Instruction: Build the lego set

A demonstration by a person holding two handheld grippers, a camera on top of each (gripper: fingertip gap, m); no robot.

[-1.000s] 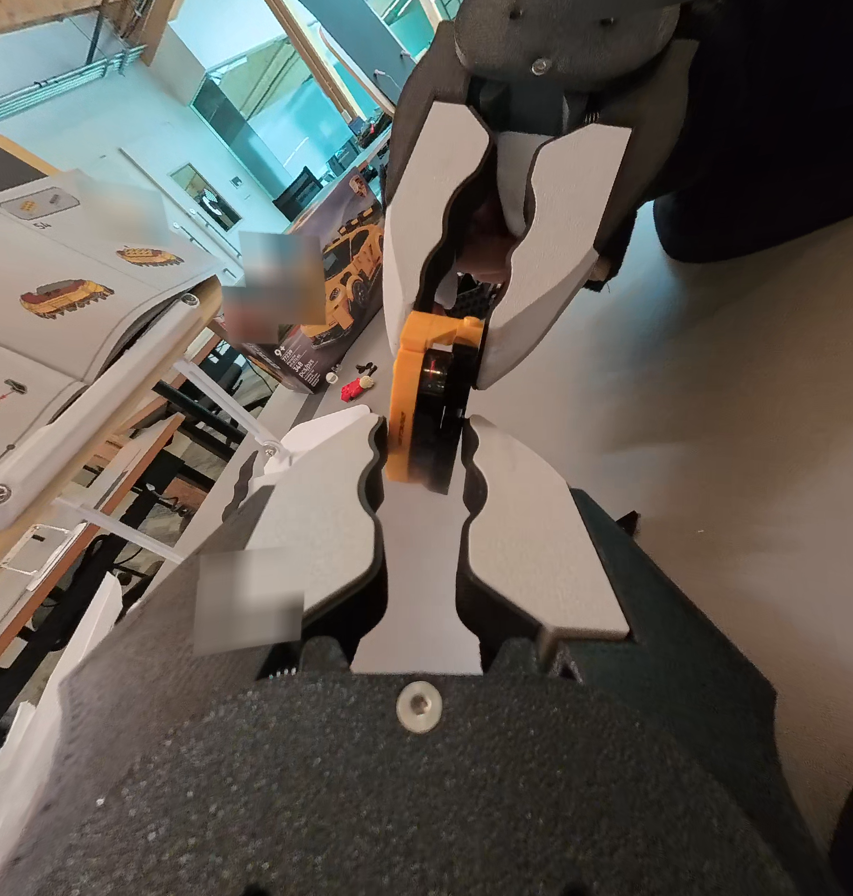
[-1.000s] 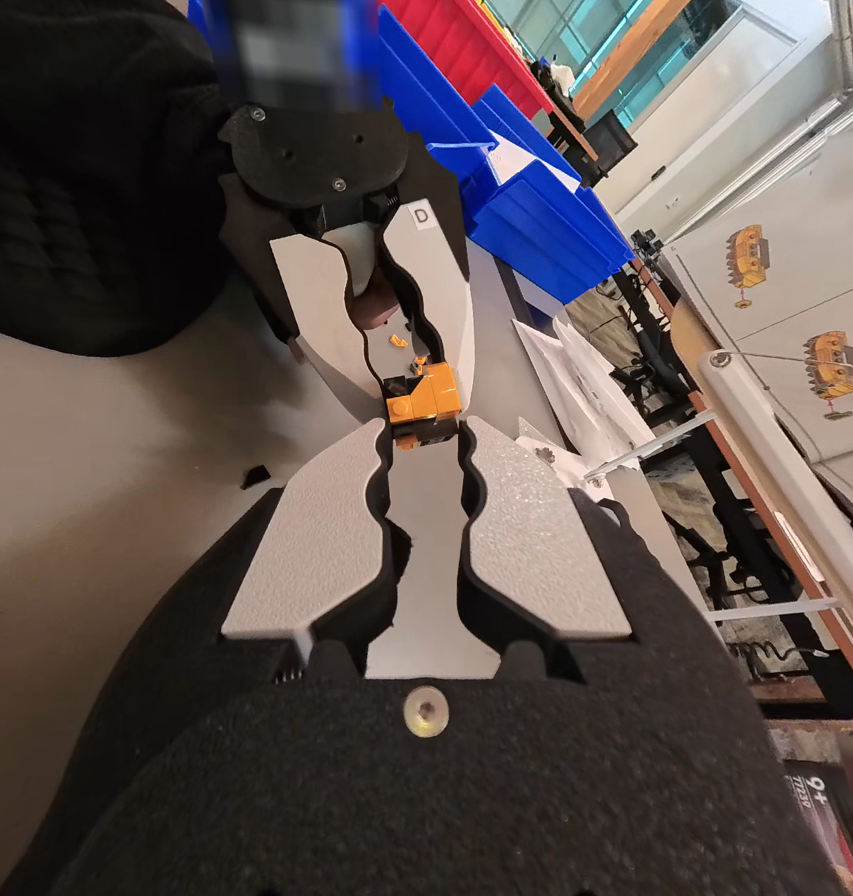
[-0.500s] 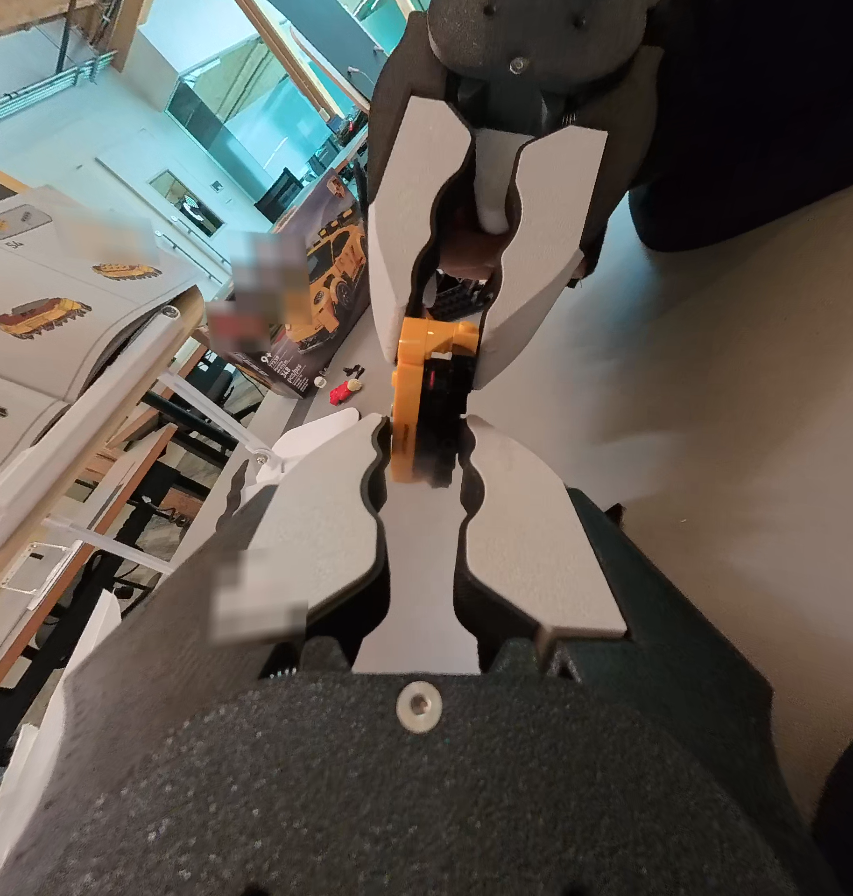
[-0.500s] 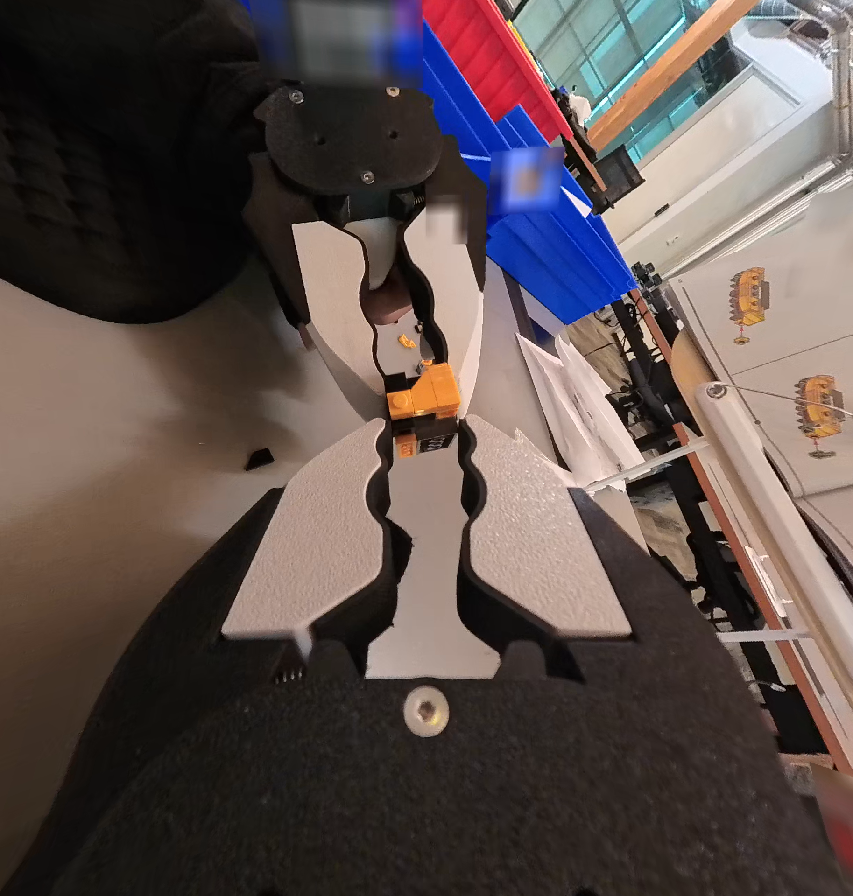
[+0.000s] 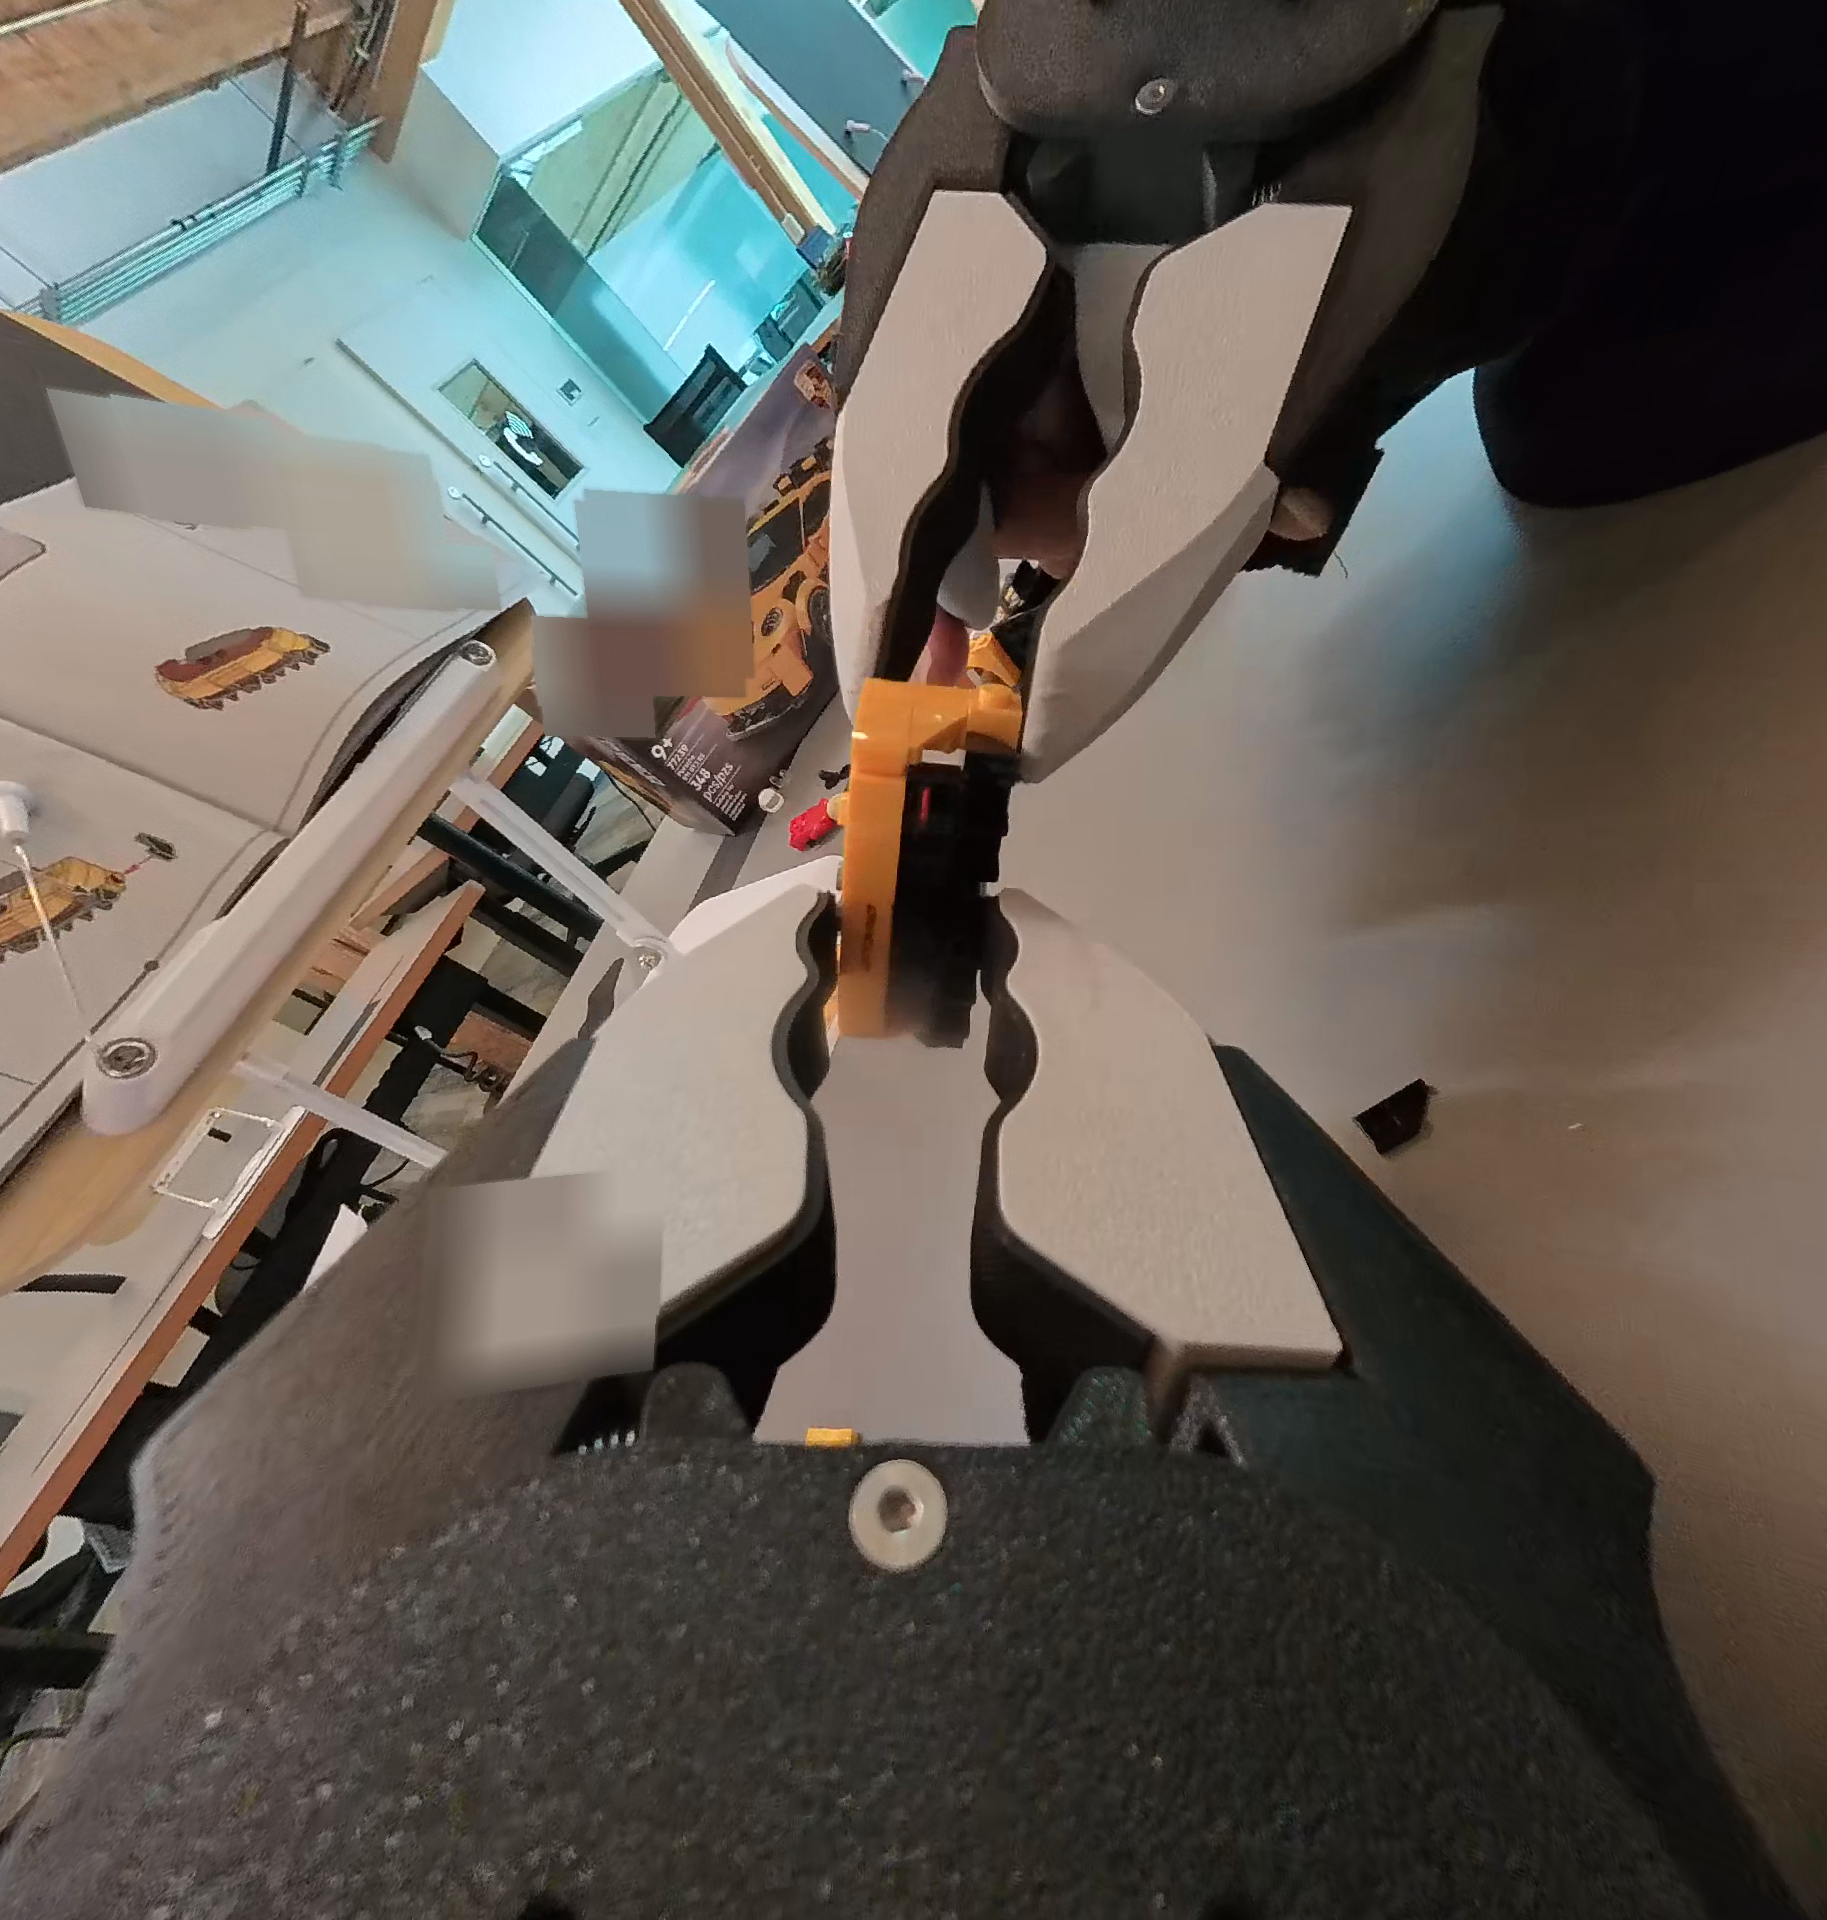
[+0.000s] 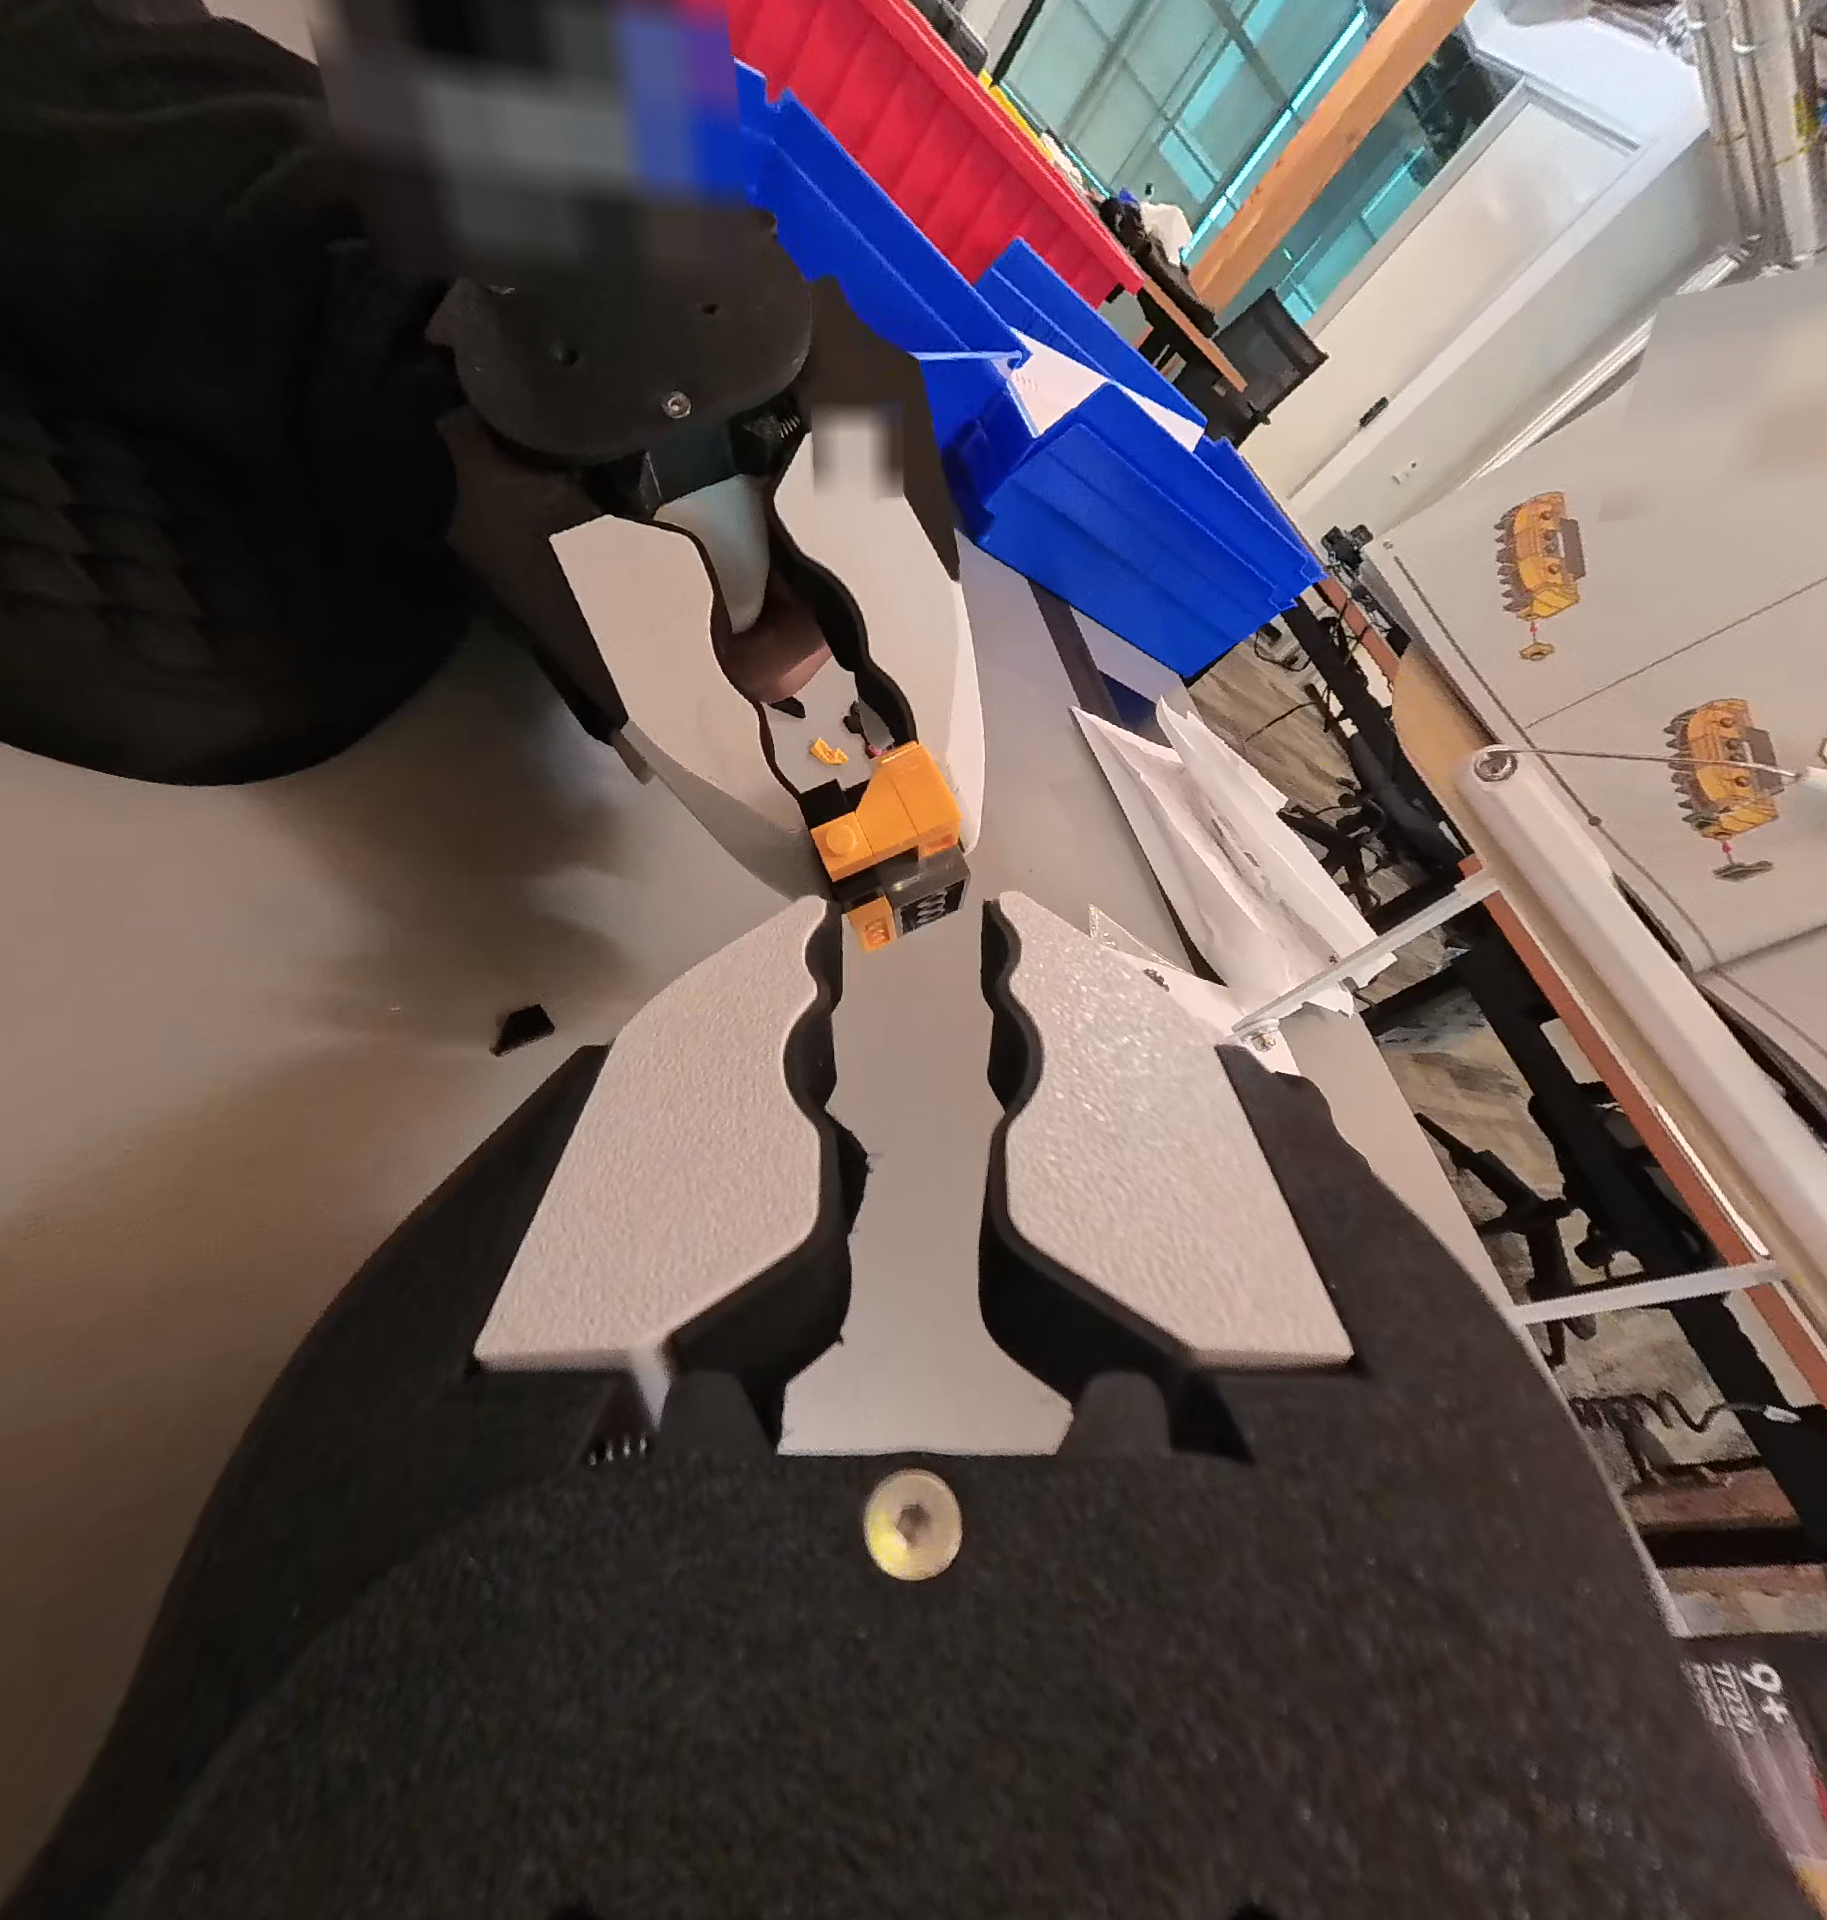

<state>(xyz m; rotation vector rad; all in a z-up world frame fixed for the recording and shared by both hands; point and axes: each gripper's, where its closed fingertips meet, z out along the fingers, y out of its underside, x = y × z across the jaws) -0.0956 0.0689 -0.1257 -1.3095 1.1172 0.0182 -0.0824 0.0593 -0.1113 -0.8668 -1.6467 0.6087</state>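
Note:
An orange and black lego assembly (image 5: 909, 883) hangs above the grey table (image 5: 1511, 831). My left gripper (image 5: 909, 909) is shut on its lower end, which fills the gap between the tips. My right gripper (image 5: 950, 738) comes from above, and its tips flank the orange top end. In the right wrist view the assembly (image 6: 888, 831) sits tilted between the left gripper's fingers (image 6: 680, 727). Its near end just reaches between my right gripper's tips (image 6: 909, 914).
A lego box (image 5: 774, 623) and small red pieces (image 5: 810, 826) lie beyond. A black piece (image 6: 522, 1029) and orange bits (image 6: 826, 750) lie on the table. Blue bins (image 6: 1096, 488), a red bin (image 6: 919, 135), white bags (image 6: 1221, 862) and an instruction booklet (image 6: 1667, 675) stand at the right. The tips of both grippers are at nearly the same place. Between my left fingertips and the black piece (image 6: 522, 1029) there is roughly 8 cm. It is also in sight in the left wrist view (image 5: 1399, 1107).
Both grippers have stayed on the assembly. The pair has shifted and tilted a little, so the assembly now looks slanted in the right wrist view.

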